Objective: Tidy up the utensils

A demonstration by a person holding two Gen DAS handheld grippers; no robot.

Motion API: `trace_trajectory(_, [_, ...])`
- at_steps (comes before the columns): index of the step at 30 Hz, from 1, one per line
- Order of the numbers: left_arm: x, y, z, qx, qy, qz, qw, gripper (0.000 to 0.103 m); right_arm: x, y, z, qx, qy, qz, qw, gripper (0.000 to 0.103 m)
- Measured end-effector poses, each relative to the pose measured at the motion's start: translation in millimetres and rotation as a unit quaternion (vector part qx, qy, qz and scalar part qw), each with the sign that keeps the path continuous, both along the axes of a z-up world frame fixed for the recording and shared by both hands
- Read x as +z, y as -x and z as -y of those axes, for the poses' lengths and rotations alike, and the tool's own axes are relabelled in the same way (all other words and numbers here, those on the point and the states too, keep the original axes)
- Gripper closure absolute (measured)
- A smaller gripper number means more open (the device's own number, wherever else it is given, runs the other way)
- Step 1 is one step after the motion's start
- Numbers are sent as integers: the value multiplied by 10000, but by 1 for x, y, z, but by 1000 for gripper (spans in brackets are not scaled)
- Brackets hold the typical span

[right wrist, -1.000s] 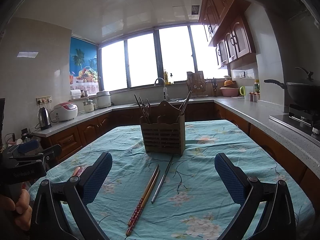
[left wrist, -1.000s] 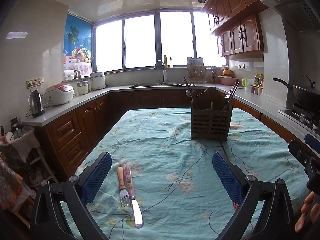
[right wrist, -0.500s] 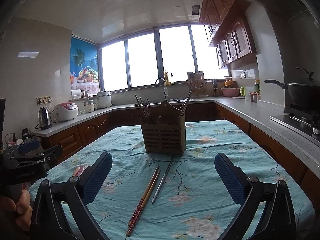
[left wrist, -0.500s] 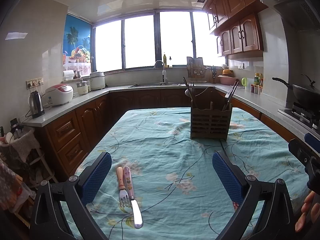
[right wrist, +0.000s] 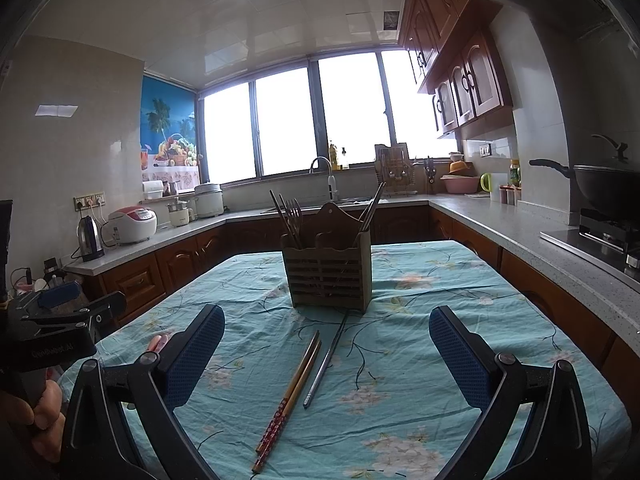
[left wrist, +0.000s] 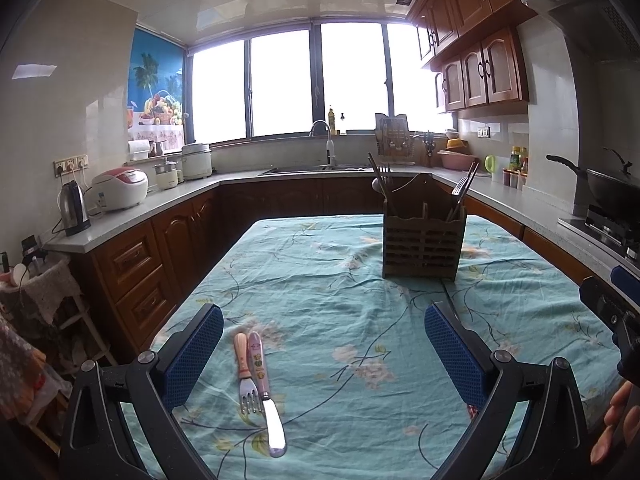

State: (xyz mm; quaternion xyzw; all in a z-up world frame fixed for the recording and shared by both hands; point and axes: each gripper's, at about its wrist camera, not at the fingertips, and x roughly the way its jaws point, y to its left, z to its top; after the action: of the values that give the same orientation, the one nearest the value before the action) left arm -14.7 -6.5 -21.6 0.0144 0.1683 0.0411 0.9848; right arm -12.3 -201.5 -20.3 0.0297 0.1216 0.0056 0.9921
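Worktop (left wrist: 320, 280) under a teal floral cloth, seen from both grippers. Left gripper (left wrist: 324, 354) stands wide open, holding nothing; bare cloth stretches ahead of it to the far edge, and the worktop's left edge drops off just outside its left finger. Between its fingers, nearer the left one, lie one fork (left wrist: 245, 376) and one knife (left wrist: 266, 392), side by side and touching (handles pointing away, pale pink and printed; tines and rounded blade toward the gripper). Right gripper (right wrist: 327, 354) is likewise wide open and empty. Between its fingers lie one pair of wooden chopsticks (right wrist: 290, 396) with red patterned ends and one slim metal utensil (right wrist: 326, 362), set close beside each other. Straight ahead of it stands one slatted wooden holder (right wrist: 327, 274), upright, with utensils in its left and right compartments.
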Motion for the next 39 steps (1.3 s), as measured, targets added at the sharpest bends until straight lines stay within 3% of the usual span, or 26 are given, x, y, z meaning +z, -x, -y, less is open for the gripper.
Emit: trace_trajectory(39, [1,-10,8,-69,21,-59,10000,1,-1,-8,1,13,-89,-105,9999,0])
